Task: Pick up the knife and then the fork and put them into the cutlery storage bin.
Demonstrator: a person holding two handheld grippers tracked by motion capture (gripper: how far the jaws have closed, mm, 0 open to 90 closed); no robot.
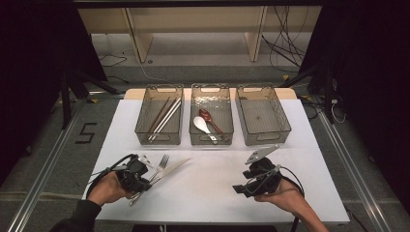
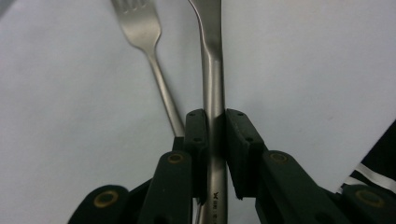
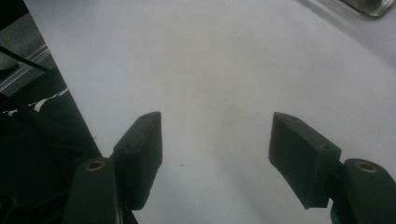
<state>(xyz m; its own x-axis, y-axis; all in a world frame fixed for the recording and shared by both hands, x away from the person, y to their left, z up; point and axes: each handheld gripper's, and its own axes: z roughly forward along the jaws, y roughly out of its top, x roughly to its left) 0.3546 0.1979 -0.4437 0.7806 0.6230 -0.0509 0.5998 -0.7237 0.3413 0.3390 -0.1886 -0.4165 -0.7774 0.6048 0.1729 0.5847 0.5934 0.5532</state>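
My left claw (image 2: 215,128) is clamped on the handle of a table knife (image 2: 212,56) at the white worktop's (image 1: 212,193) seven o'clock, its blade pointing toward two o'clock. A fork (image 2: 140,28) lies just beside it, at the knife's nine o'clock. My right claw (image 3: 215,154), at five o'clock, hovers with jaws apart, holding nothing.
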